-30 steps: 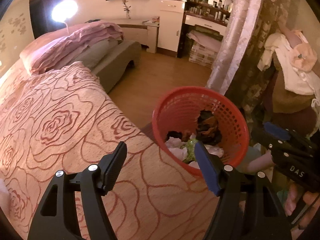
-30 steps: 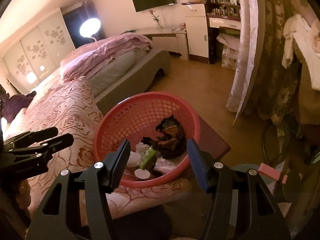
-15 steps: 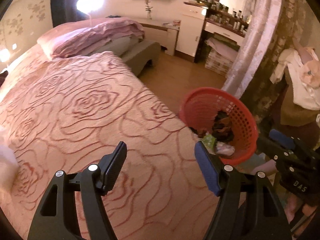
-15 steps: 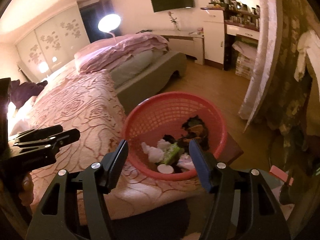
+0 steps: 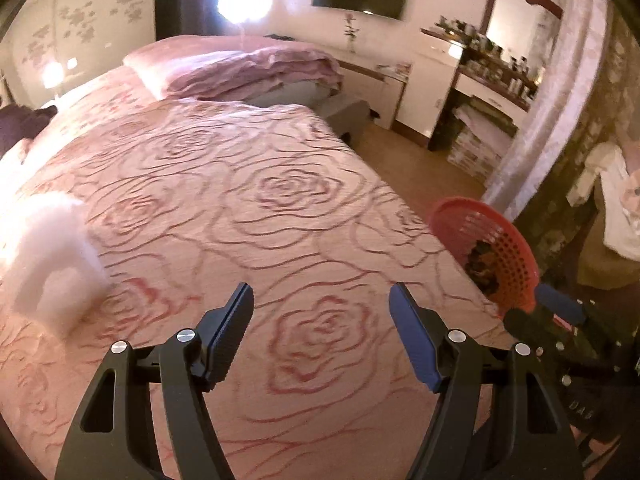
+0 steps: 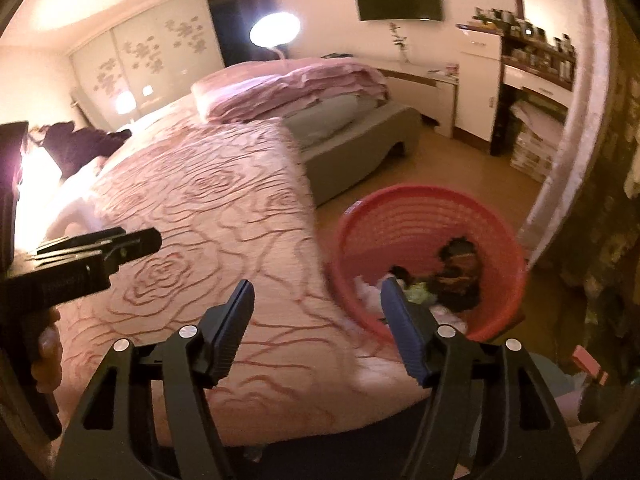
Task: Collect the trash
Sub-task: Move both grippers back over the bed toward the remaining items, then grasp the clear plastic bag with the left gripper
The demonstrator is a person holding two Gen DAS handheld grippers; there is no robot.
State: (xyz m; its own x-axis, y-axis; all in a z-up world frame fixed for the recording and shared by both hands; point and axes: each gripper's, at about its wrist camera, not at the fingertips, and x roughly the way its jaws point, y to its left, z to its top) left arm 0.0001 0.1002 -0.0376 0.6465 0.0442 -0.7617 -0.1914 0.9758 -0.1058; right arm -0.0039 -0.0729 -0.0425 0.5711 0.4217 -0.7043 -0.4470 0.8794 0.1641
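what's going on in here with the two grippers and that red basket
A person is collecting trash in a bedroom with a gripper in each hand. Both the left gripper and right gripper are empty; the right one's jaws are opening. The red basket beside the bed already holds scraps. A white crumpled piece lies on the bedspread, left of the left gripper, probably next.
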